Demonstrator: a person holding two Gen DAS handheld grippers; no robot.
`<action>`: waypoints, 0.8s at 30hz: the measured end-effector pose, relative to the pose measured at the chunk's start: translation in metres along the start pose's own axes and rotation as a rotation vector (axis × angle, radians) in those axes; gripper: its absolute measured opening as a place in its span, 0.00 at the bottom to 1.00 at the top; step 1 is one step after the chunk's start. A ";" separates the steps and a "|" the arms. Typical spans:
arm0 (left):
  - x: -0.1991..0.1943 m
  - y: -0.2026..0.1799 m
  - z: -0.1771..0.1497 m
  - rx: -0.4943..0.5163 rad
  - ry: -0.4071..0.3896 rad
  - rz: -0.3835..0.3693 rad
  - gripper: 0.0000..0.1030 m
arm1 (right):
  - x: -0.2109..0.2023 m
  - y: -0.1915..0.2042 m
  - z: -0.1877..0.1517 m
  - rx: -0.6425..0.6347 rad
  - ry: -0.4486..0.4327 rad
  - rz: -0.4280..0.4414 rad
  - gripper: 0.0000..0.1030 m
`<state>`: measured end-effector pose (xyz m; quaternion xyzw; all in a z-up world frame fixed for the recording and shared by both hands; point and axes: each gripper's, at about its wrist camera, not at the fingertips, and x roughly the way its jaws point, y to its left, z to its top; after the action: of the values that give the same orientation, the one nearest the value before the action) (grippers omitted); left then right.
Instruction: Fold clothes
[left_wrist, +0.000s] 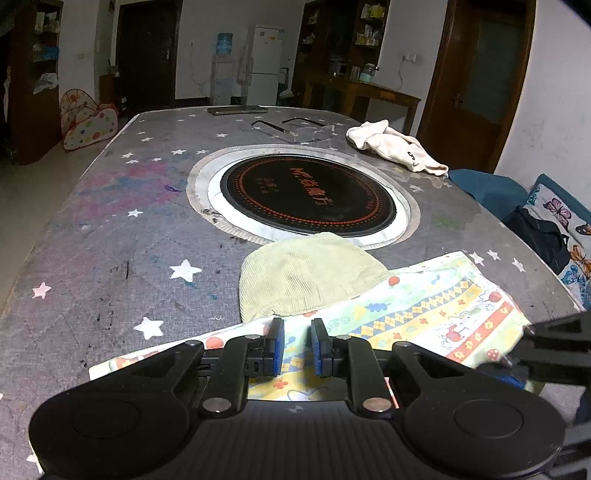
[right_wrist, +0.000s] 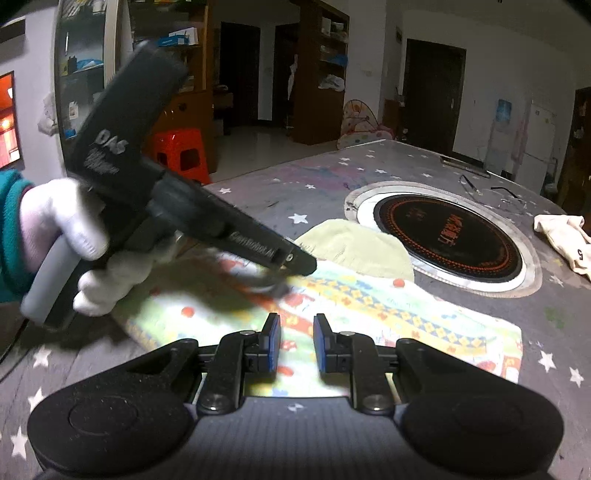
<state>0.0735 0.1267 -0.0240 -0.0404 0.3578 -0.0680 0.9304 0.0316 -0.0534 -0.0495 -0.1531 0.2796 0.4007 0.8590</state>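
Left gripper (left_wrist: 297, 345) over patterned cloth (left_wrist: 424, 310) at near table (left_wrist: 92, 240) edge, jaws narrowly apart, apparently gripping nothing; green knit garment (left_wrist: 306, 273) beyond, partly under cloth; right gripper (right_wrist: 297, 343) likewise slightly parted, empty.

Left gripper (left_wrist: 297, 334): jaws parallel with a narrow gap, nothing pinched between the blue pads (left_wrist: 277, 345), tilted downward. Right gripper (right_wrist: 297, 332): same narrow gap, nothing between its pads, tilted downward. Left hand (right_wrist: 70, 236), white-gloved with a teal sleeve, wraps the left gripper's handle.
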 end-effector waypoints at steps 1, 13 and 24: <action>0.000 -0.001 0.000 0.005 -0.002 0.004 0.17 | -0.003 0.001 -0.003 -0.002 -0.006 -0.001 0.18; -0.021 -0.018 -0.007 0.022 -0.029 0.048 0.18 | -0.016 -0.004 -0.023 0.070 -0.050 -0.003 0.26; -0.069 -0.044 -0.050 0.025 -0.066 -0.004 0.18 | -0.015 -0.013 -0.025 0.124 -0.048 0.011 0.34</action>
<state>-0.0152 0.0926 -0.0096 -0.0318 0.3261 -0.0729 0.9420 0.0246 -0.0834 -0.0600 -0.0883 0.2839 0.3908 0.8711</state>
